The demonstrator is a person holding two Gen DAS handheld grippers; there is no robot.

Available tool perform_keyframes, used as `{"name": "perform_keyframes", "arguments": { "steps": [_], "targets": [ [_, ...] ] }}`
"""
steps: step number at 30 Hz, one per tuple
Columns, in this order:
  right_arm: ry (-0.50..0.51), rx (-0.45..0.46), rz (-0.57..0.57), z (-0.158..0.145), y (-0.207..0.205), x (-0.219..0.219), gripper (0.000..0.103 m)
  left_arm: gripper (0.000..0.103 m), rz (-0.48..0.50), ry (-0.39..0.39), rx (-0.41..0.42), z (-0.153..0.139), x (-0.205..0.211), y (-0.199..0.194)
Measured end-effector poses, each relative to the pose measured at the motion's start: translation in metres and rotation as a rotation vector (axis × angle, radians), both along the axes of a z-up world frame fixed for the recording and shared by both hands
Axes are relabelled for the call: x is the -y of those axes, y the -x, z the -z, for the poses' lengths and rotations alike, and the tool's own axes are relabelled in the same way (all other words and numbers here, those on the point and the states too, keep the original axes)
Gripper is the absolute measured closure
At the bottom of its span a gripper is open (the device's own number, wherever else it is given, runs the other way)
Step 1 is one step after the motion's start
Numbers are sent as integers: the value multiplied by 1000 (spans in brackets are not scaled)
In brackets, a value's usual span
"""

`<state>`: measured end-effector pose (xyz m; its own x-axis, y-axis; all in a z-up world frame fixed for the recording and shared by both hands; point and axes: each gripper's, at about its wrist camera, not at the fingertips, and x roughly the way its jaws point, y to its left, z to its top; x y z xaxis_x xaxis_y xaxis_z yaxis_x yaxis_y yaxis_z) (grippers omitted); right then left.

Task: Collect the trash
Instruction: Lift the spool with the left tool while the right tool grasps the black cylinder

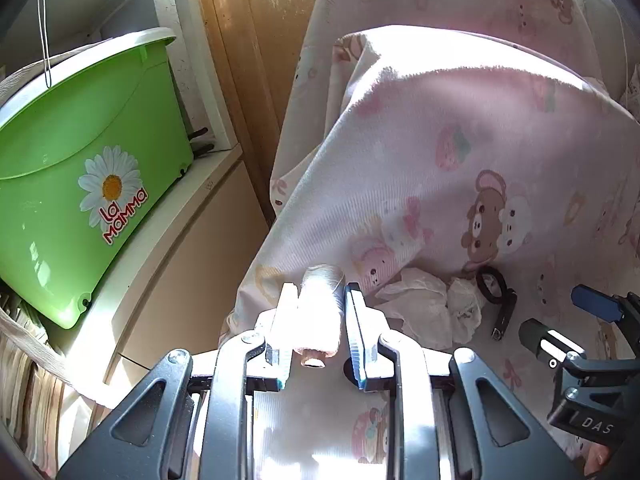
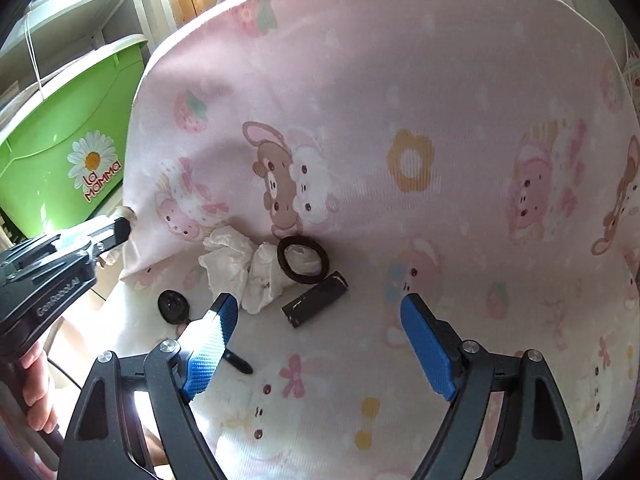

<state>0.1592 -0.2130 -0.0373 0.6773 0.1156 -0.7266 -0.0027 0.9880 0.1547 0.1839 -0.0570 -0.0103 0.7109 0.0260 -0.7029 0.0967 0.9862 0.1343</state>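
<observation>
My left gripper (image 1: 318, 292) is shut on a small pale spool-like roll (image 1: 322, 312), held above the left edge of the pink cartoon cloth (image 2: 400, 100). It shows in the right wrist view (image 2: 124, 220) too. Crumpled white tissue (image 2: 244, 270) lies on the cloth, with a black ring (image 2: 303, 262), a black rectangular piece (image 2: 316, 298) and a black spoon-shaped item (image 2: 174, 306) around it. My right gripper (image 2: 320, 320) is open and empty just in front of these. The tissue (image 1: 424, 304) and ring (image 1: 490, 284) also show in the left wrist view.
A green plastic bin (image 1: 80, 172) marked "La Mamma" sits on a white shelf (image 1: 168, 216) to the left, beside a wooden wall (image 1: 248, 40). The cloth drapes over a raised backrest (image 1: 460, 100) behind the items.
</observation>
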Motion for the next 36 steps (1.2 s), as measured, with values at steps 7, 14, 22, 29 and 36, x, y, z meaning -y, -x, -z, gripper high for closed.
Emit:
{"name": "perform_keyframes", "arguments": {
  "steps": [7, 14, 22, 29, 36],
  "targets": [
    [24, -44, 0, 22, -21, -11, 18, 80, -26, 88, -38, -6, -15, -7],
    [43, -85, -30, 35, -42, -19, 18, 80, -72, 109, -66, 3, -25, -19],
    [137, -66, -57, 37, -38, -27, 50, 80, -89, 102, -62, 4, -29, -19],
    [66, -54, -87, 30, -18, -5, 94, 80, -103, 76, -53, 3, -27, -20],
    [44, -50, -87, 25, 8, 23, 98, 80, -107, 89, -41, -1, -29, -18]
  ]
}}
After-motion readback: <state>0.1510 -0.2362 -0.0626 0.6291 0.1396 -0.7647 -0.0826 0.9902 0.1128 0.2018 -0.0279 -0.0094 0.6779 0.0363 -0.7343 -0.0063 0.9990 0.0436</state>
